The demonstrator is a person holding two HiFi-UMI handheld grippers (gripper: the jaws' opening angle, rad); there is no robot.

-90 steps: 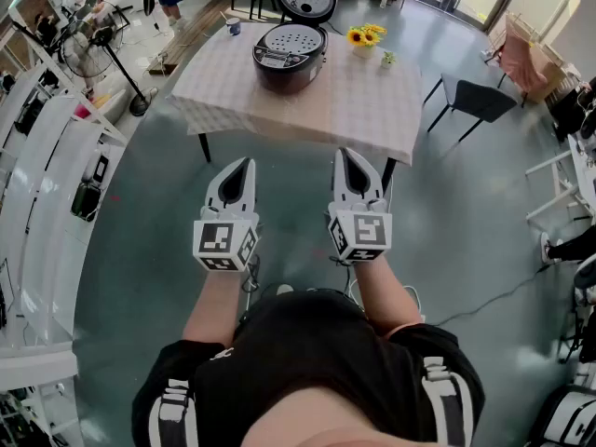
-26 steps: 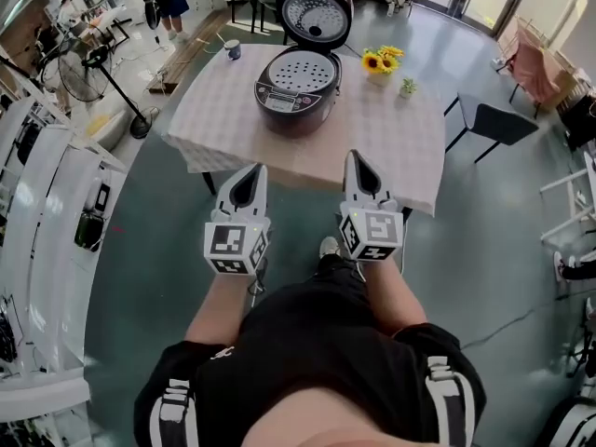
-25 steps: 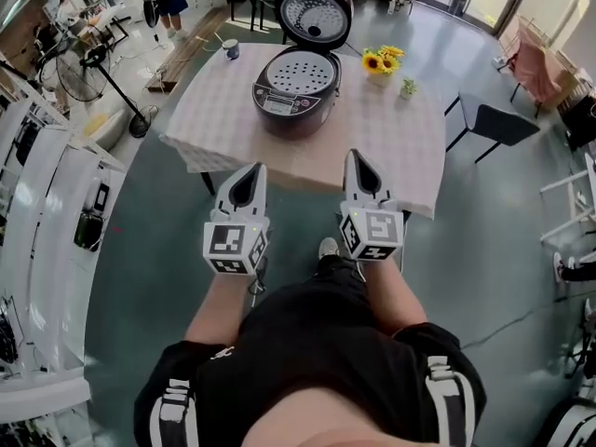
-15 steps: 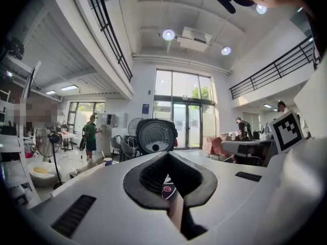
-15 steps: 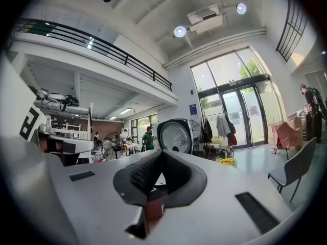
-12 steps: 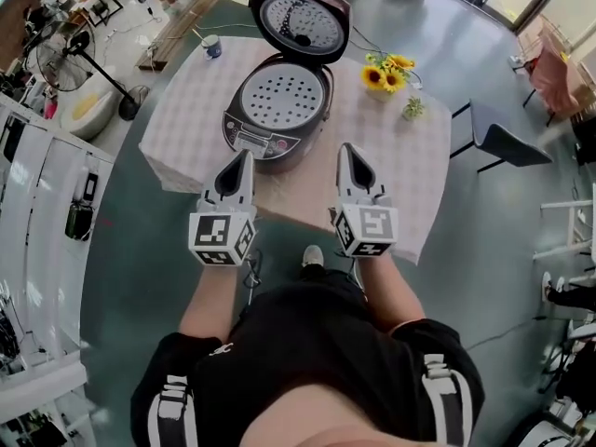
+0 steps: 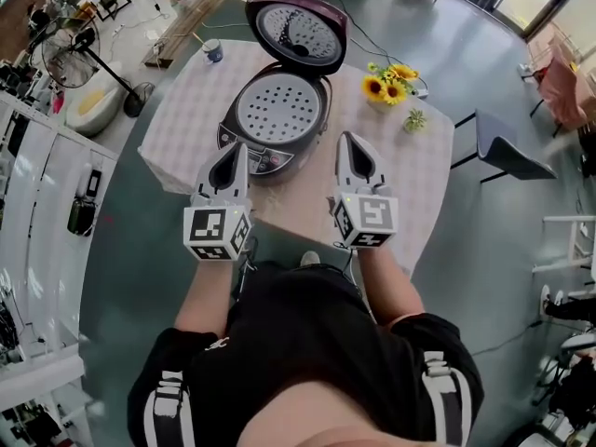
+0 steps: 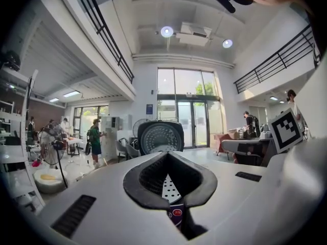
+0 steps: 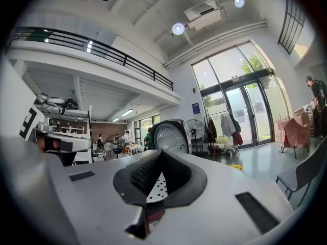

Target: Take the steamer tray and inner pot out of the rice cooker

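Observation:
A dark rice cooker [image 7: 273,124] stands on the table [image 7: 410,180] with its lid [image 7: 296,31] raised. The perforated white steamer tray [image 7: 279,108] lies in its mouth; the inner pot beneath is hidden. My left gripper [image 7: 237,150] is shut and empty, level, just before the cooker's front left. My right gripper [image 7: 346,142] is shut and empty, to the right of the cooker's front. In the left gripper view the left gripper [image 8: 170,180] frames the tray [image 8: 170,189] and lid [image 8: 160,137]. Through the right gripper [image 9: 153,180] the tray [image 9: 153,187] and lid [image 9: 169,136] show too.
Sunflowers [image 7: 385,80] and a small plant [image 7: 414,119] stand on the table right of the cooker. A mug [image 7: 213,50] sits at the far left corner. A dark chair [image 7: 503,152] is at the table's right; a fan [image 7: 79,49] stands to the left. People are at the room's far end.
Both grippers have advanced over the table's near edge toward the cooker, which now looks larger and closer. Their jaws stayed shut.

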